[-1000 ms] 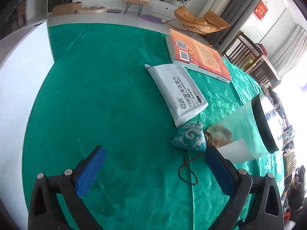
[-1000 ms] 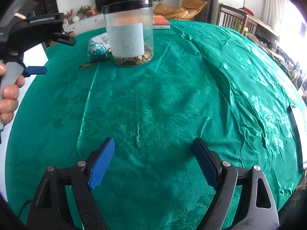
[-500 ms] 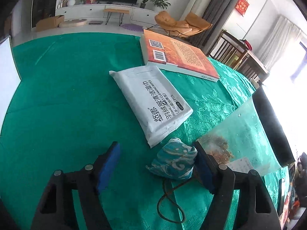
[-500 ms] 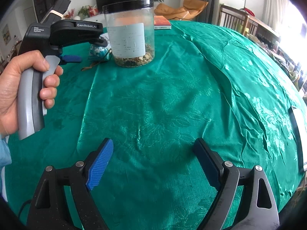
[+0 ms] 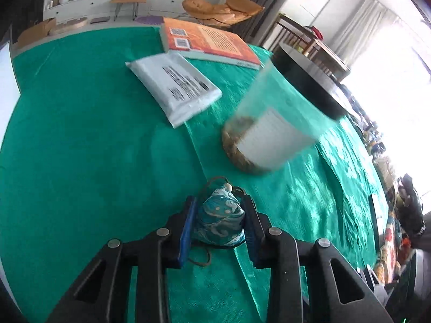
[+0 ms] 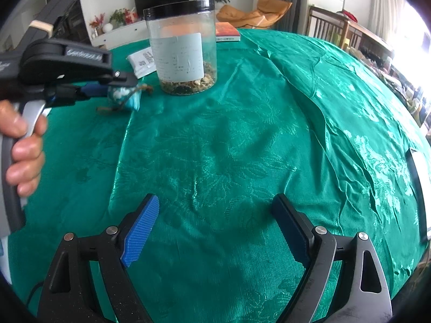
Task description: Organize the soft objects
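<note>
I see the green tablecloth (image 6: 242,148) covering the whole table, creased and shiny. On it stands the clear jar (image 6: 183,48) with a black lid and a pale label, upright, with dried bits at its bottom. Behind it lie the orange book (image 5: 207,41) and, just in front of the book, the white soft packet (image 5: 175,86), flat on the cloth. My left gripper (image 5: 218,223) points down at the cloth; its jaws have just been closing and now pinch the small teal patterned pouch (image 5: 219,220) between the blue pads, the pouch resting on the cloth near the jar's base with its brown cord (image 5: 200,259) trailing beneath. My right gripper (image 6: 215,231) hangs over bare cloth, its fingers spread wide with nothing between them.
</note>
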